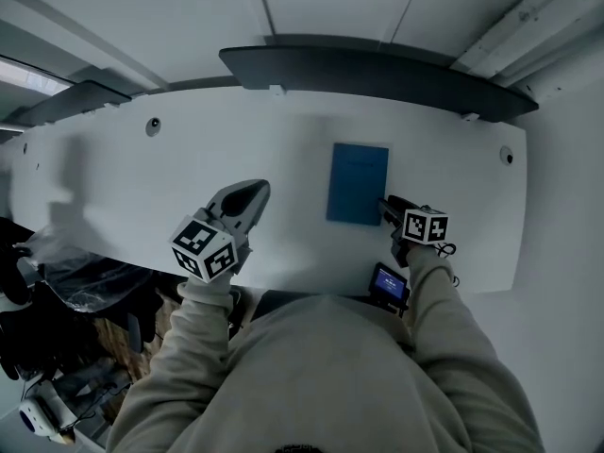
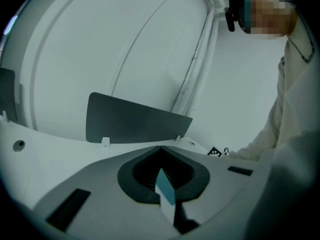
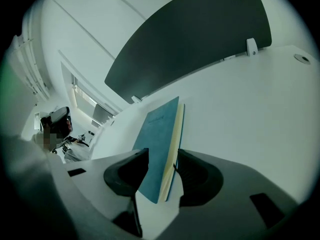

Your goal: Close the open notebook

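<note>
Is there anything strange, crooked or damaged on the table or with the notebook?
Nothing stands out. The blue notebook lies closed and flat on the white table, and its cover shows no damage. Its near corner sits between the open jaws of the right gripper, which do not press on it.

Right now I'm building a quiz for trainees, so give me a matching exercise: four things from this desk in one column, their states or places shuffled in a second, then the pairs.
1. blue rectangular notebook
2. left claw
3. right claw
4. dark grey curved panel

A. open, straddling the notebook's near corner
B. upright along the far edge of the white table
C. closed, lying flat on the table
D. shut, apart from the notebook

Pairs: 1-C, 2-D, 3-A, 4-B
</note>
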The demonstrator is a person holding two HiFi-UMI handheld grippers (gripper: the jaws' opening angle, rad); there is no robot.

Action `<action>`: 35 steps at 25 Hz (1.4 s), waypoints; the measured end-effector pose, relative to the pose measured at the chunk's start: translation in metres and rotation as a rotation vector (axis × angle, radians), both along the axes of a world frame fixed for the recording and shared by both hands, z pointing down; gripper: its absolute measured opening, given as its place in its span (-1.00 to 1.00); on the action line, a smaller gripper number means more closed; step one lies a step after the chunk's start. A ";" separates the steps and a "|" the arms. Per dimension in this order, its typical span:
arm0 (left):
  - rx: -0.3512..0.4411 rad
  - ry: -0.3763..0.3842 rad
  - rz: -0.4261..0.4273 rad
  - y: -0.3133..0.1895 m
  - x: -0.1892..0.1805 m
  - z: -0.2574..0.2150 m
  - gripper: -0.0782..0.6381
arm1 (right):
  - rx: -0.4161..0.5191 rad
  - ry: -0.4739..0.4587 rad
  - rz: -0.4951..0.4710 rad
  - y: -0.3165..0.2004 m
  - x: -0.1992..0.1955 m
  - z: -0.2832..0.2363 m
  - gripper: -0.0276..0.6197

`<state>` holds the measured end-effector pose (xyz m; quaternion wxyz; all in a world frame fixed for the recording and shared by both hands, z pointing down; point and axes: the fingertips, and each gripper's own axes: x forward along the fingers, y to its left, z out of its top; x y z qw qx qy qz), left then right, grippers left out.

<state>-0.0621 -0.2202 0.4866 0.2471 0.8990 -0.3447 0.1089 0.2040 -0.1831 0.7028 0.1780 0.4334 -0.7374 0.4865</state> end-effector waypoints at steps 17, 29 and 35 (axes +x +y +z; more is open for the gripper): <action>-0.063 0.009 0.009 0.002 0.008 0.032 -0.78 | -0.053 0.006 -0.028 -0.008 -0.010 0.026 -0.40; -0.088 -0.009 0.042 0.013 0.019 0.048 -0.78 | -0.074 0.042 -0.050 -0.007 -0.011 0.027 -0.40; -0.091 -0.034 0.033 0.016 0.013 0.056 -0.78 | -0.102 0.081 -0.079 -0.005 -0.010 0.030 -0.40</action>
